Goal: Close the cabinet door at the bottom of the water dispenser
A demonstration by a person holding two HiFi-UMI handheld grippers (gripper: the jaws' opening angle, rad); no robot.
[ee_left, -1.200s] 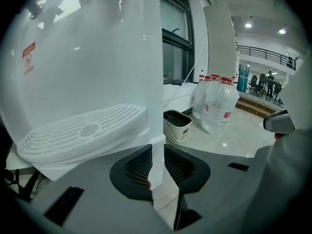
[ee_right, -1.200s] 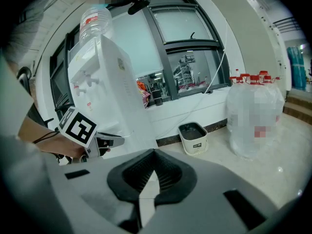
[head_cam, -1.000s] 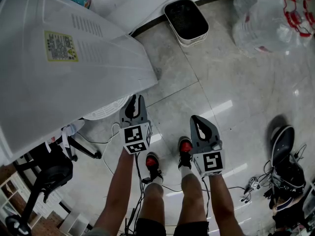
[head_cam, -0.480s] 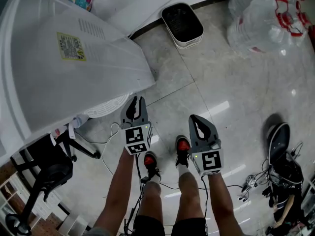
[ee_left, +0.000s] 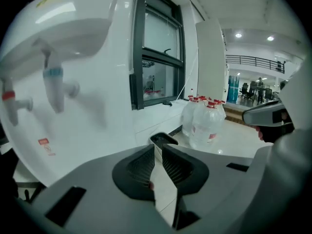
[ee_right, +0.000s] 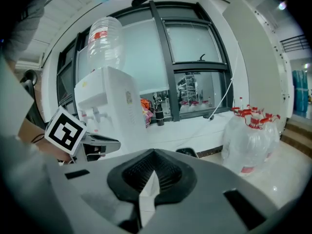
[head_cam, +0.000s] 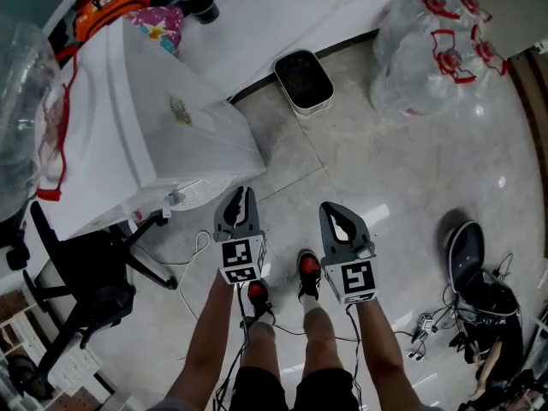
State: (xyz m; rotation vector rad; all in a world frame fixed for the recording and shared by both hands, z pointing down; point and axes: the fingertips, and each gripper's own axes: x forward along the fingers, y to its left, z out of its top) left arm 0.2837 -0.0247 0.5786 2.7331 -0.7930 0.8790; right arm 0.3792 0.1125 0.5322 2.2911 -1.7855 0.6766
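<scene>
The white water dispenser (head_cam: 163, 144) stands at the left in the head view, and its own body hides the bottom cabinet door. In the right gripper view the dispenser (ee_right: 112, 106) carries a clear bottle (ee_right: 104, 42). The left gripper view shows its blue tap (ee_left: 53, 82) and red tap (ee_left: 9, 101) close by at the left. My left gripper (head_cam: 242, 195) hangs in the air just right of the dispenser, its jaws closing to a narrow slit (ee_left: 158, 147) with nothing between them. My right gripper (head_cam: 330, 209) floats beside it, shut (ee_right: 153, 172) and holding nothing.
A dark bin (head_cam: 304, 80) sits by the wall beyond the grippers. Several large water bottles (head_cam: 437, 41) stand at the back right. A black office chair (head_cam: 86, 289) is at the lower left, with cables and dark gear (head_cam: 479, 289) at the right. My feet in red shoes (head_cam: 308, 268) are below.
Both grippers have risen together and the head view has pulled up from the floor. The dispenser looks smaller, and more of the wall and bottles shows.
</scene>
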